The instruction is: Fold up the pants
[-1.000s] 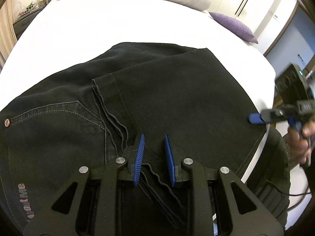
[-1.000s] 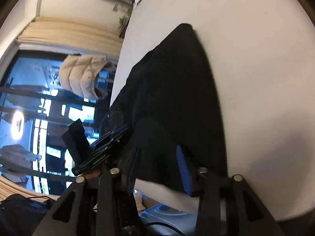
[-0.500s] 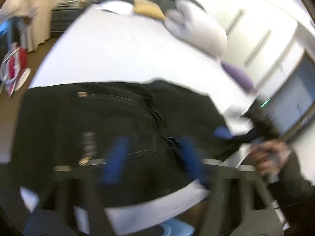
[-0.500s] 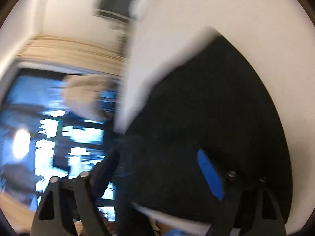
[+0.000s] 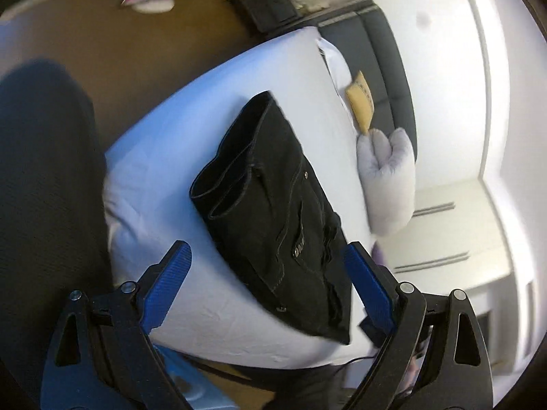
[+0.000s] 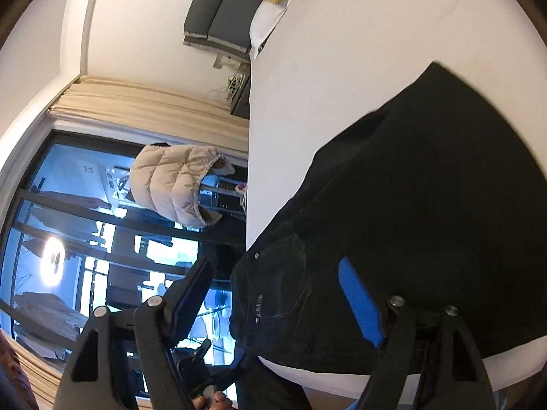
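Pants: black denim, folded into a compact bundle, were recorded lying on the white bed near its foot edge.

Left wrist view. The bundle was seen lying across the sheet, with the rolled hems and layered edges turned toward the open floor side and metal rivets showing on the upper face. The left gripper was held clear above the mattress edge; its jaws had just been opening and stood wide apart, with nothing clamped, the fabric being seen only past them and untouched by the blue pads. A grey pillow and a yellow cushion were noted beside the dark headboard. A dark blurred mass filled the left side and could not be identified.

Right wrist view. The same pants filled the right half of the frame, a stitched pocket with rivets lying nearest the lens. The right gripper was held at the bed's edge; its jaws had just been opening and were released, no cloth being pinched between them. A beige quilted jacket was seen hanging before a dark window under a cream curtain.
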{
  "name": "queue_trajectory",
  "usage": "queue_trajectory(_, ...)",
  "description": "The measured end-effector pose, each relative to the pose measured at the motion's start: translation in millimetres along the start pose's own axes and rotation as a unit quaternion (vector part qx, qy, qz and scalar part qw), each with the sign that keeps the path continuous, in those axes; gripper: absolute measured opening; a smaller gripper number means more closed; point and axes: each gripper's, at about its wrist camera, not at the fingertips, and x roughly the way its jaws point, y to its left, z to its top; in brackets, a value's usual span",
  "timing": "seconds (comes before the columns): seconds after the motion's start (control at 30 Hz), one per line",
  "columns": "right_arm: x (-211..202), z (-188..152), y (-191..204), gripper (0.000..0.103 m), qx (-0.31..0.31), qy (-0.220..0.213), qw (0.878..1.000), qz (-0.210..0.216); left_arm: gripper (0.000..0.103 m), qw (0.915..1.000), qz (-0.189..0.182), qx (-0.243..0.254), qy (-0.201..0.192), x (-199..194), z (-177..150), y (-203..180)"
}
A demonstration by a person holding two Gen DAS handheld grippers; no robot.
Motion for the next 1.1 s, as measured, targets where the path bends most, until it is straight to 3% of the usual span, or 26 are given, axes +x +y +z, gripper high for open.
queue_trajectory(0.33, 11.6, -8.1, 1.0, 0.079, -0.003, 0.025, 1.0, 0.012, 0.09, 0.9953, -0.065, -0.072, 0.005, 38.5, 12.2, 26.8)
queue_trajectory(0.47, 18.1, -3.6, 5.7, 0.08, -0.013, 0.034, 0.999, 0.017, 0.084, 0.9942, -0.066, -0.085, 0.002, 39.4, 15.4, 29.5)
queue_trajectory(0.57, 25.1, -1.4, 9.7, 0.079, -0.02, 0.043, 0.999, 0.019, 0.063, 0.9938, -0.061, -0.093, 0.003, 43.8, 17.3, 34.3)
queue_trajectory(0.63, 32.7, 0.6, 10.8, 0.079, -0.027, 0.055, 0.998, 0.01, 0.036, 0.9936, -0.056, -0.098, 0.006, 46.4, 19.2, 36.8)
queue_trajectory(0.67, 36.2, 2.1, 10.8, 0.079, -0.028, 0.061, 0.998, 0.007, 0.031, 0.9935, -0.055, -0.099, 0.008, 47.8, 18.1, 37.5)
queue_trajectory(0.77, 47.3, 8.8, 14.6, 0.079, -0.034, 0.074, 0.997, -0.003, 0.025, 0.9952, -0.046, -0.086, 0.008, 50.1, 20.6, 33.2)
queue_trajectory(0.97, 86.9, 25.1, 24.4, 0.079, -0.056, 0.129, 0.989, -0.033, 0.017, 0.9996, -0.026, -0.01, -0.004, 47.0, 24.5, -4.0)
queue_trajectory(1.1, 123.3, 27.7, 1.9, 0.079, -0.036, 0.177, 0.98, -0.078, 0.017, 0.999, -0.015, 0.04, -0.008, 49.8, 27.2, -33.2)
